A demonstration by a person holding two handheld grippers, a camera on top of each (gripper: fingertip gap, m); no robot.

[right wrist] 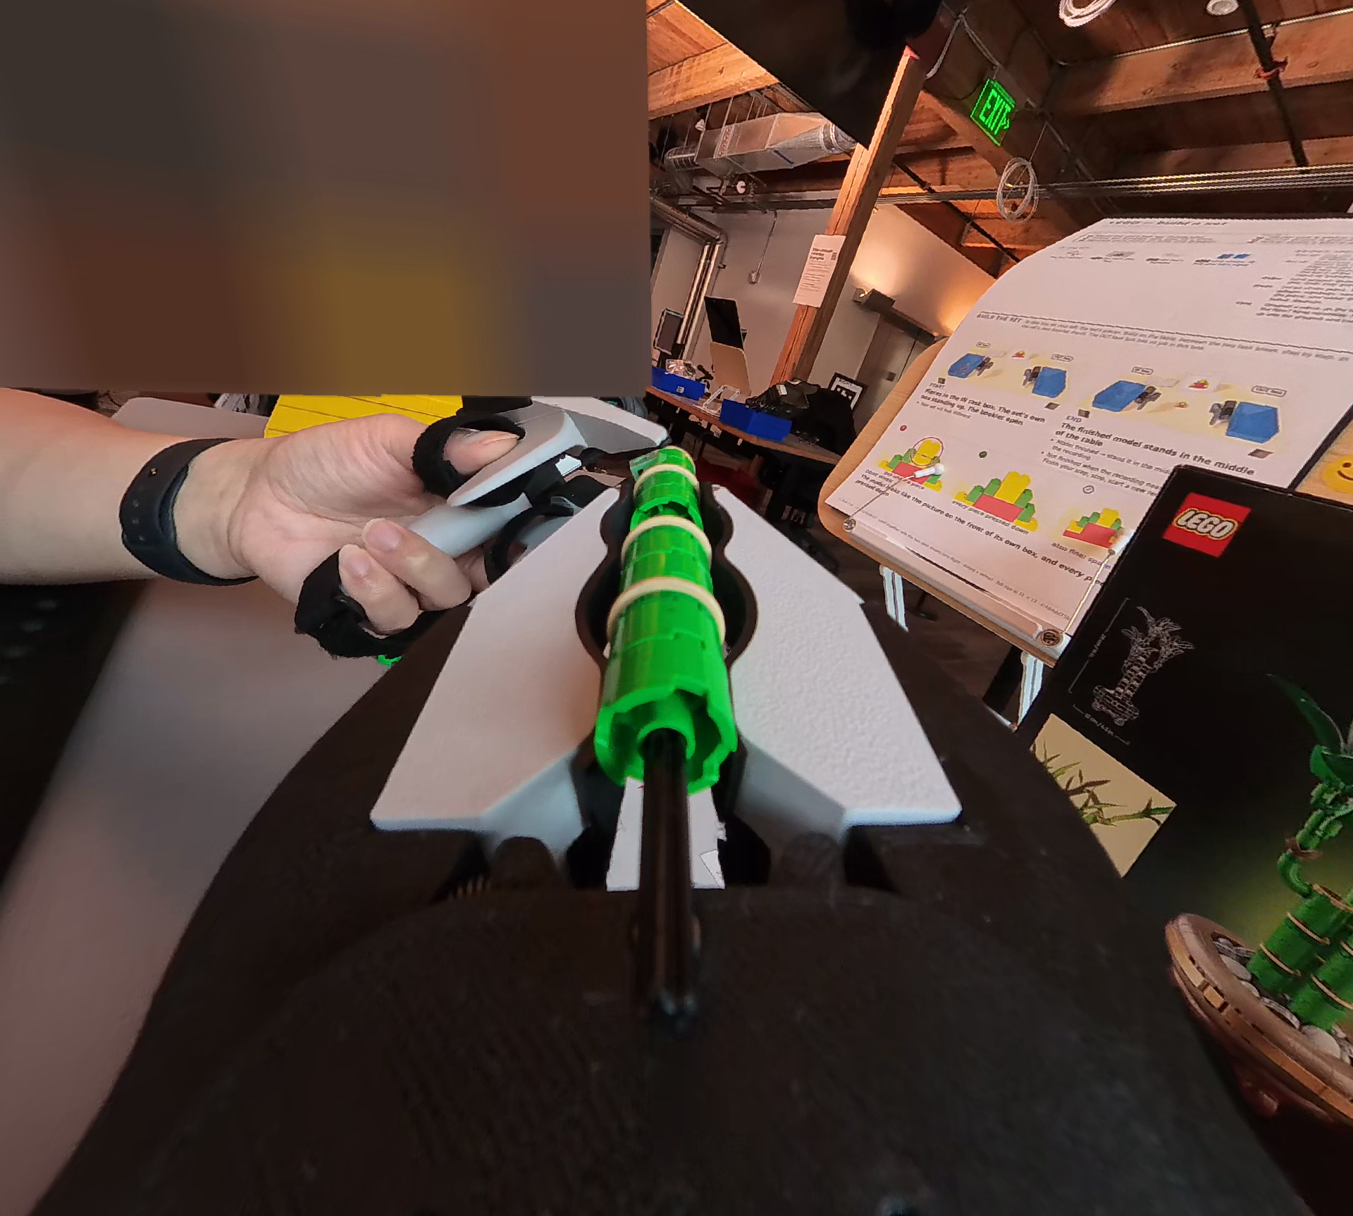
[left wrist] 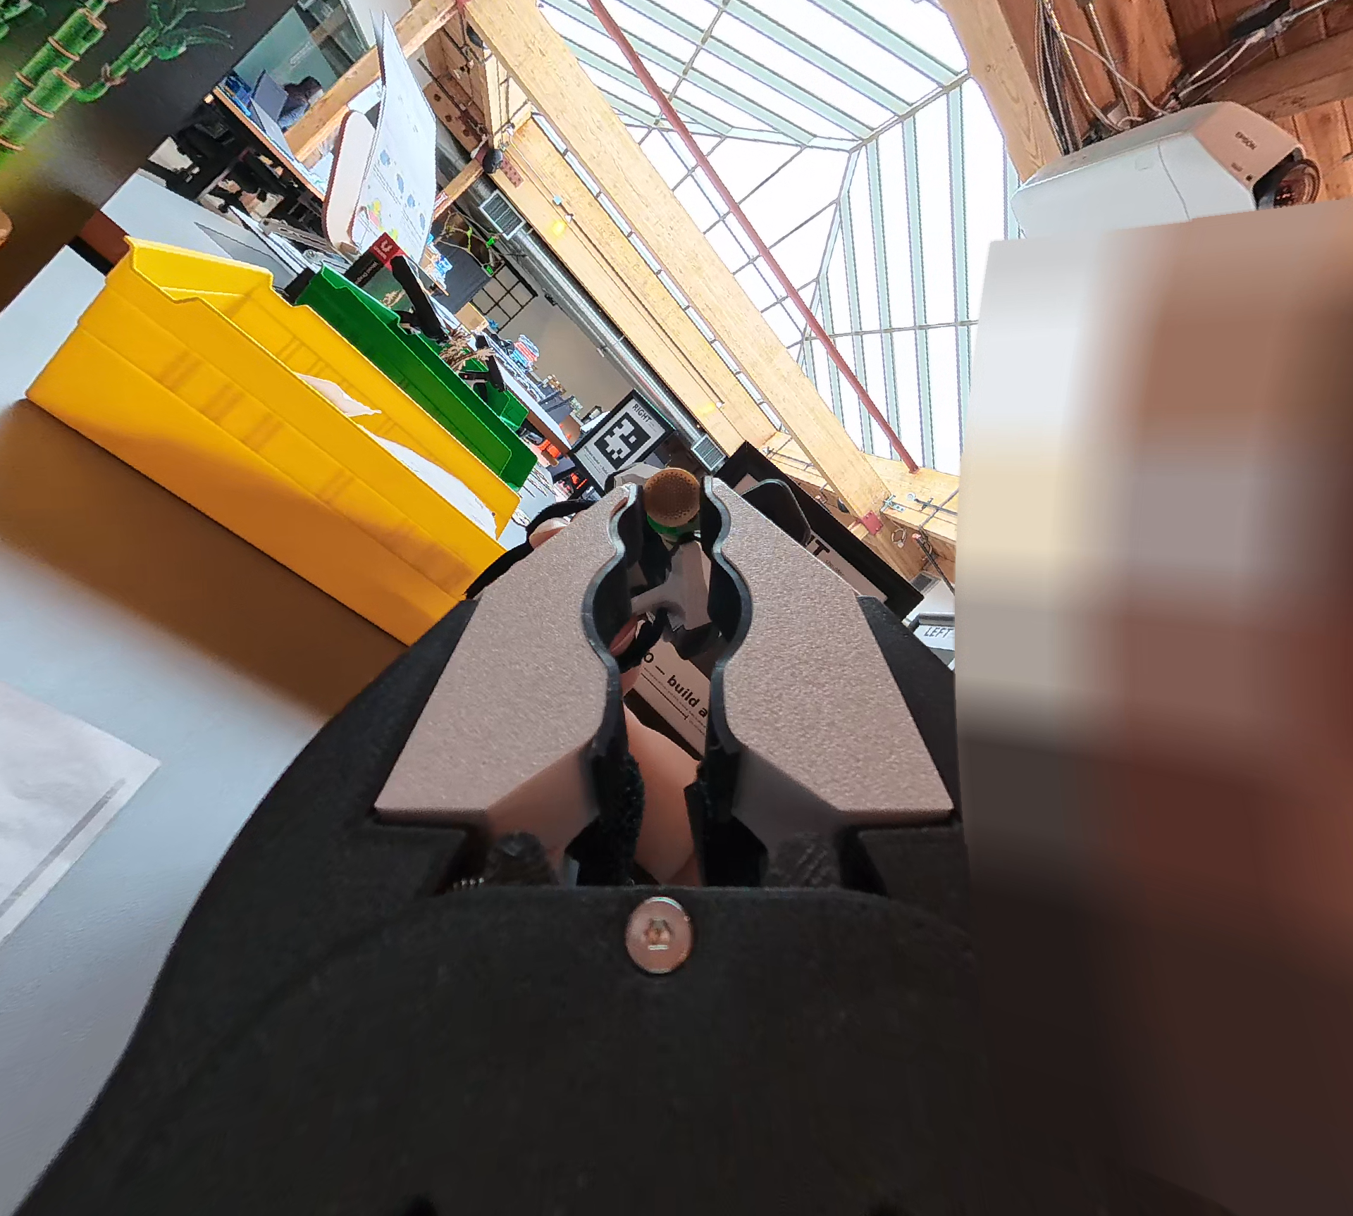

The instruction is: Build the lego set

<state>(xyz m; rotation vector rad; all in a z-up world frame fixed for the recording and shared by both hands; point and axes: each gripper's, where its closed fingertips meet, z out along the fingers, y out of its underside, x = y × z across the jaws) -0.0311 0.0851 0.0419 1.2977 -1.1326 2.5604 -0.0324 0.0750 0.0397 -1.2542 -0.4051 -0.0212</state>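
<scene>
My right gripper is shut on a green bamboo stalk with tan rings. The stalk lies lengthwise between the fingers, and a black axle sticks out of its near end toward the camera. My left gripper is nearly closed on a small round tan piece with green under it, held at the fingertips. A hand holds the left gripper's grey handle just left of the stalk's far tip. The right gripper's tagged body shows just beyond the left fingertips.
A yellow bin and a green bin stand on the table to the left. The black set box stands at the right, with an instruction board behind it. A white sheet lies on the table. My two grippers' fingertips are within a few centimetres of each other.
</scene>
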